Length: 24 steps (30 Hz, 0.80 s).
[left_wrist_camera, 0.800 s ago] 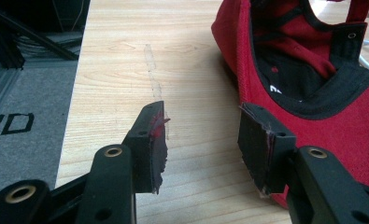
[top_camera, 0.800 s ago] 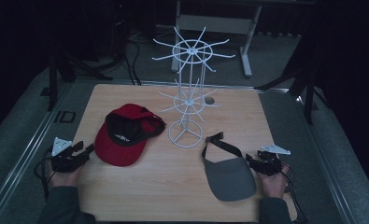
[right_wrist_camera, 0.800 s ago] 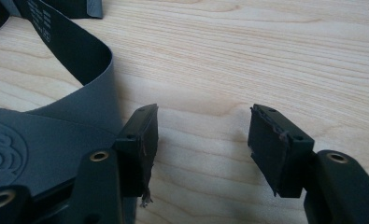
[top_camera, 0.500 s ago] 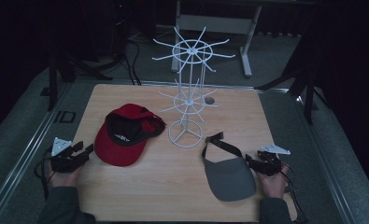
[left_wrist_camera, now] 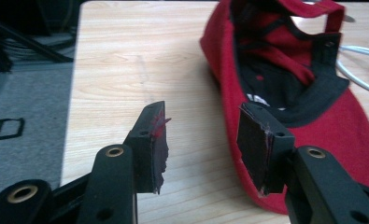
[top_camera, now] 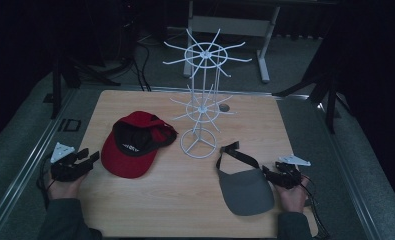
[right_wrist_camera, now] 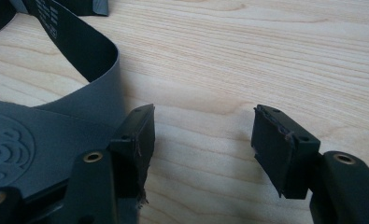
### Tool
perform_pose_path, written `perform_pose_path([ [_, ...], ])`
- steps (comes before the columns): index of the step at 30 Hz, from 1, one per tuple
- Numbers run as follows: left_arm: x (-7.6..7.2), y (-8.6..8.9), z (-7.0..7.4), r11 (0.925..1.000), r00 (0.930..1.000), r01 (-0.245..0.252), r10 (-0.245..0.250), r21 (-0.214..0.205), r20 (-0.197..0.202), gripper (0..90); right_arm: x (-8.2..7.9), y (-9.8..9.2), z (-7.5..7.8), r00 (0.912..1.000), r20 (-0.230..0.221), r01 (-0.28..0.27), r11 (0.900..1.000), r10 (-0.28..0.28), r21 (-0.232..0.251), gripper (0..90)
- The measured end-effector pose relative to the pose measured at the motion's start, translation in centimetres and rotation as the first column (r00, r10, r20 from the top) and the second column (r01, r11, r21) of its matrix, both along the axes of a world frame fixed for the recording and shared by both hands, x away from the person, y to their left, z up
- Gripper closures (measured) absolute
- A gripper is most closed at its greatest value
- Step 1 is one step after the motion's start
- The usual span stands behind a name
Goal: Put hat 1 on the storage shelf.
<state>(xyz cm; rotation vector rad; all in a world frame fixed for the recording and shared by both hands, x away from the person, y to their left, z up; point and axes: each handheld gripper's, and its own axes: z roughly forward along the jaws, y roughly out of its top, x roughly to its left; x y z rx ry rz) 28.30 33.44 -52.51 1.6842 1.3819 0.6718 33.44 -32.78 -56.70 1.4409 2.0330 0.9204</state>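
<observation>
Both tools stand apart, empty: left tool at the red cap's nine o'clock, right tool at the grey visor's three. A shallow pinch could slip off either brim, or catch the wire rack.

We see bare table across the lower middle of the frame. The white wire rack (arms spread wide) blocks the centre, flanked by red cap and grey visor.

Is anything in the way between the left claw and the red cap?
No. The left claw sits open right beside the red cap, with bare table between them.
</observation>
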Motion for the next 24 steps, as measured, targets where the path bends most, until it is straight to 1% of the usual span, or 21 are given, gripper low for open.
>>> perform_pose_path([
  [1, 0.2, -0.2, 0.1, 0.9996, 0.9996, 0.023, -0.023, 0.015, -0.016, 54.0, 0.0, 0.0, 0.0, 1.0, -0.001, 0.0, 1.0, 0.0, 0.001, 39.3],
  [2, 0.2, -0.2, 0.1, 0.9996, 0.9996, 0.023, -0.023, 0.015, -0.016, 54.8, 0.0, 0.0, 0.0, 1.0, -0.001, 0.0, 1.0, 0.0, 0.001, 39.3],
  [4, 0.4, -0.4, 0.1, 0.9987, 0.9986, 0.043, -0.042, 0.029, -0.031, 55.4, 0.0, 0.0, 0.0, 1.0, 0.0, -0.001, 1.0, 0.001, 0.001, 39.2],
  [5, 0.6, -0.6, 0.1, 0.9975, 0.9974, 0.059, -0.057, 0.04, -0.045, 57.9, 0.0, 0.0, 0.0, 1.0, -0.001, -0.002, 1.0, 0.002, 0.001, 39.1],
  [7, 0.7, -0.6, 0.1, 0.9968, 0.9966, 0.066, -0.064, 0.045, -0.052, 61.3, 0.0, 0.0, 0.0, 1.0, -0.001, -0.002, 1.0, 0.002, 0.0, 39.0],
  [9, 0.9, -0.7, 0.1, 0.9952, 0.9941, 0.085, -0.081, 0.048, -0.072, 61.8, 0.0, 0.0, 0.0, 1.0, -0.001, -0.002, 1.0, 0.002, 0.001, 39.0],
  [12, 1.3, -0.8, 0.1, 0.9932, 0.9916, 0.094, -0.088, 0.068, -0.095, 63.9, -0.1, 0.0, 0.0, 1.0, 0.0, -0.003, 1.0, 0.003, 0.0, 38.9],
  [13, 1.5, -0.8, 0.1, 0.9932, 0.9911, 0.095, -0.088, 0.067, -0.1, 66.0, -0.1, 0.0, 0.0, 1.0, 0.0, -0.003, 1.0, 0.003, -0.001, 39.0],
  [14, 1.5, -0.8, 0.1, 0.993, 0.9901, 0.098, -0.091, 0.066, -0.107, 66.0, -0.1, 0.0, 0.0, 1.0, 0.0, -0.003, 1.0, 0.003, -0.001, 39.0],
  [15, 1.5, -0.9, 0.2, 0.9913, 0.9881, 0.112, -0.103, 0.07, -0.114, 70.3, -0.1, 0.0, 0.0, 1.0, -0.001, -0.003, 1.0, 0.003, -0.001, 38.9],
  [17, 1.4, -1.1, 0.2, 0.9903, 0.987, 0.119, -0.11, 0.073, -0.118, 73.1, -0.1, 0.0, 0.0, 1.0, -0.001, -0.003, 1.0, 0.003, -0.001, 38.9],
  [19, 1.2, -1.5, 0.3, 0.9874, 0.9826, 0.136, -0.124, 0.08, -0.138, 74.3, -0.1, 0.0, 0.0, 1.0, -0.001, -0.004, 1.0, 0.004, -0.001, 38.9],
  [22, 1.2, -1.6, 0.3, 0.9876, 0.9813, 0.136, -0.124, 0.078, -0.148, 75.0, -0.1, 0.0, 0.0, 1.0, -0.001, -0.004, 1.0, 0.004, 0.0, 38.8],
  [23, 0.9, -1.9, 0.2, 0.9869, 0.978, 0.148, -0.137, 0.064, -0.157, 75.0, -0.1, 0.0, 0.0, 1.0, -0.001, -0.004, 1.0, 0.004, 0.0, 38.8],
  [24, 0.8, -2.2, 0.2, 0.9852, 0.9756, 0.159, -0.146, 0.066, -0.164, 76.0, -0.1, 0.0, 0.0, 1.0, 0.0, -0.004, 1.0, 0.004, 0.0, 38.8],
])
